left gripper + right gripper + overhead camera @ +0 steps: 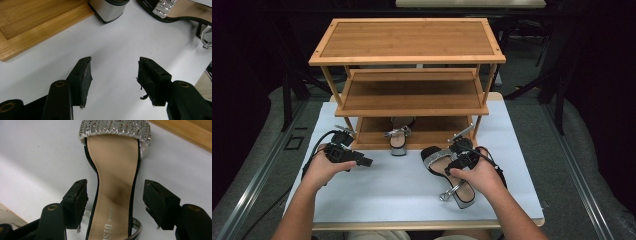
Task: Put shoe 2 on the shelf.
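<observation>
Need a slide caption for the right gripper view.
Right gripper with jaws open astride the sandal on the white table.

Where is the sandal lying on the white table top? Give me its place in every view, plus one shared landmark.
High view: the sandal lies right of centre, under the right gripper.
Left gripper view: its glittery strap sits at the top right.
Right gripper view: its insole runs up the middle between the open jaws.
Shared landmark: the wooden rack.
</observation>
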